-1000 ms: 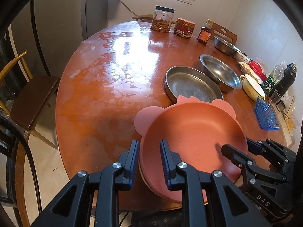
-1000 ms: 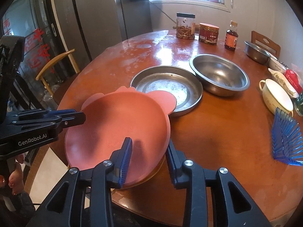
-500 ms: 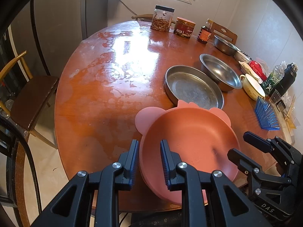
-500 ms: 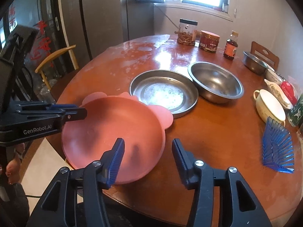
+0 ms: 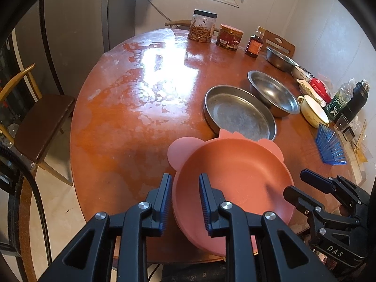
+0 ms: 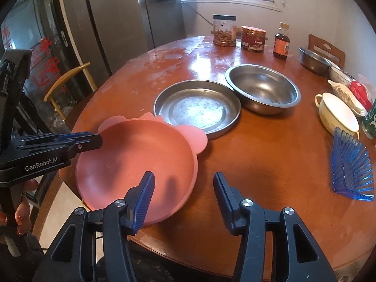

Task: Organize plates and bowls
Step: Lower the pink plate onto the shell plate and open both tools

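A pink plate with ear-shaped tabs [image 5: 235, 176] lies at the near edge of the round table and partly overhangs it; it also shows in the right wrist view [image 6: 136, 162]. My left gripper [image 5: 185, 199] is shut on the plate's near left rim. My right gripper [image 6: 183, 197] is open and empty, just back from the plate's right rim. A flat steel pan [image 5: 239, 112] sits beyond the plate, with a steel bowl [image 5: 273, 92] behind it.
A cream cup [image 6: 338, 115], a blue ribbed dish [image 6: 352, 166] and bottles stand at the right. Jars [image 6: 224, 30] and a small steel bowl [image 6: 313, 60] stand at the back. A chair [image 5: 40, 122] is left of the table.
My right gripper has opened, let go of the pink plate's rim and drawn back. The plate has settled lower on the table; my left gripper still grips it.
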Tool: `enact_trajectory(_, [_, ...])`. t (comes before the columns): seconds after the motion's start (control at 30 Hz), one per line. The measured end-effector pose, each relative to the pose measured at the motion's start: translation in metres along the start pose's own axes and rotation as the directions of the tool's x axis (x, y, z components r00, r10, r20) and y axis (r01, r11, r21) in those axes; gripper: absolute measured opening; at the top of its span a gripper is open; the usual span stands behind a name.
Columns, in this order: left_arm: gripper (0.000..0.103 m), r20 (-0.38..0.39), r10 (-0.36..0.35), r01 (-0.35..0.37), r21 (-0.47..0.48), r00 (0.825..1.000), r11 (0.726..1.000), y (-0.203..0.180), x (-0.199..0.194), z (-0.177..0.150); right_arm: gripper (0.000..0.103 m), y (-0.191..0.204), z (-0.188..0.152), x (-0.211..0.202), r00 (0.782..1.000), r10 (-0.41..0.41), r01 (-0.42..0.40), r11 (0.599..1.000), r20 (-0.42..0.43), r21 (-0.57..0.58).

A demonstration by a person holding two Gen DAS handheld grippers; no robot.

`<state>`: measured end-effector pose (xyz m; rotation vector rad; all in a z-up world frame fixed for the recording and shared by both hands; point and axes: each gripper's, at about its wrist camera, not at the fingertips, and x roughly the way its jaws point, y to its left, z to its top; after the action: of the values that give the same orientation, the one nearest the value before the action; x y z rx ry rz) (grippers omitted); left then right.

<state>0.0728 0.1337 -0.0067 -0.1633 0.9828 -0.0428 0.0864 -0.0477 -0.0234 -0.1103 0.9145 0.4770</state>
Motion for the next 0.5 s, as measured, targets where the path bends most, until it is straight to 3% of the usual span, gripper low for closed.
enact_trajectory(0.2, [0.041, 0.009, 0.011, -0.011, 0.007, 1.000, 1.000, -0.005, -0.006, 0.000, 0.054, -0.006, -0.001, -0.006, 1.000, 0.005, -0.006, 1.000, 0.016, 0.025])
enact_trajectory(0.4, [0.044, 0.033, 0.035, -0.036, 0.011, 0.999, 0.999, -0.009, -0.016, 0.002, 0.054, -0.012, -0.004, -0.011, 1.000, 0.012, -0.013, 0.999, 0.026, 0.046])
enact_trajectory(0.5, [0.054, 0.057, 0.044, -0.046, 0.022, 0.997, 0.999, -0.013, -0.025, 0.004, 0.054, -0.015, -0.003, -0.015, 0.999, 0.014, -0.017, 0.998, 0.038, 0.062])
